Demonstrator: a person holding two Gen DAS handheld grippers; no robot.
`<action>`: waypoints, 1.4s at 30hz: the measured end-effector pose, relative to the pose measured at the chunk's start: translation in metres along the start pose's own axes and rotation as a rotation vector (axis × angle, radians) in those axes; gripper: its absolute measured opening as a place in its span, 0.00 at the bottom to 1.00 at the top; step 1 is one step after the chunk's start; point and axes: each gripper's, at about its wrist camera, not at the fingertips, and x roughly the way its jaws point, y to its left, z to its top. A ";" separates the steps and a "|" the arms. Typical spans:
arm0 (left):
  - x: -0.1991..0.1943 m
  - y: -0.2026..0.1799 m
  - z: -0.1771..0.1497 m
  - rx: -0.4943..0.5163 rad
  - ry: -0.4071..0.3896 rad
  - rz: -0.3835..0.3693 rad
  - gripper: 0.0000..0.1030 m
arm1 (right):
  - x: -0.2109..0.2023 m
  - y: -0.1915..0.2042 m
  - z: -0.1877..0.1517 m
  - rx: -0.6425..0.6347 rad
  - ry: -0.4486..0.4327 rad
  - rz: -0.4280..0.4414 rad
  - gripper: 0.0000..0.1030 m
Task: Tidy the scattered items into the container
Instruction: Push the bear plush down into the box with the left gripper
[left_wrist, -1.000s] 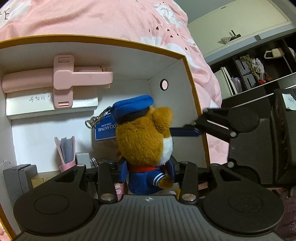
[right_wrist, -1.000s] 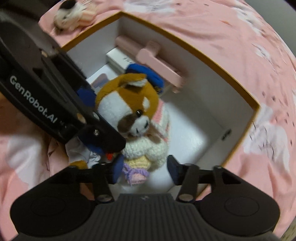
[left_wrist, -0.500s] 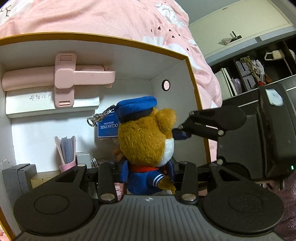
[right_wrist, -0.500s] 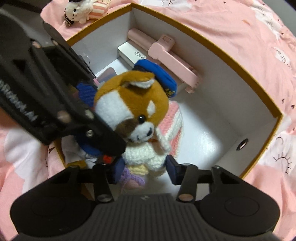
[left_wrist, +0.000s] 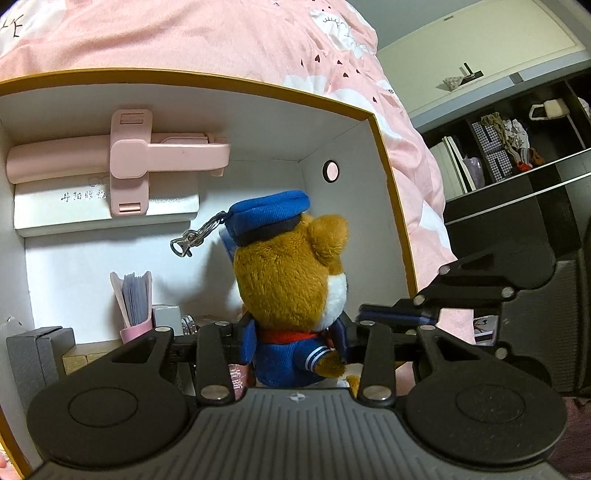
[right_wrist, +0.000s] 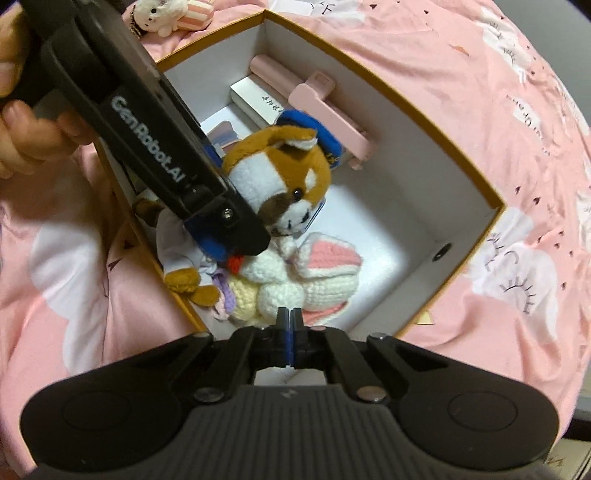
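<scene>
While my right gripper (right_wrist: 290, 325) hangs above the near edge of the box (right_wrist: 495, 201), its jaws are pressed flat together with nothing between them. Just beyond its tips lies a crocheted white and pink toy (right_wrist: 314, 273) on the box floor. My left gripper (left_wrist: 295, 347) is clamped on the body of the plush dog (left_wrist: 291, 280), pads at either side of its blue sailor jacket, holding it upright over the box interior; in the right wrist view the dog's legs hang across the box's near left wall. The dog wears a blue cap (left_wrist: 271, 214), from which a metal clasp (left_wrist: 192, 232) dangles. Farther in, a pink holder of cards (left_wrist: 135, 306) stands beside a grey case (left_wrist: 38, 354). Against the far wall rest a white carton (left_wrist: 103, 210) and a pink clip-shaped item (left_wrist: 140, 158). Outside the box, on the pink bedding (right_wrist: 461, 74), sits a small white plush (right_wrist: 166, 16).
</scene>
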 end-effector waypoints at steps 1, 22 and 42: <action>0.000 0.000 0.000 0.002 -0.001 0.002 0.44 | -0.001 -0.001 0.001 -0.003 -0.008 0.006 0.00; 0.000 0.004 0.002 -0.006 0.006 -0.020 0.44 | 0.038 0.004 0.035 -0.189 -0.039 0.110 0.24; 0.012 -0.012 0.004 0.029 0.030 0.045 0.54 | 0.014 -0.004 0.001 -0.248 0.023 0.015 0.19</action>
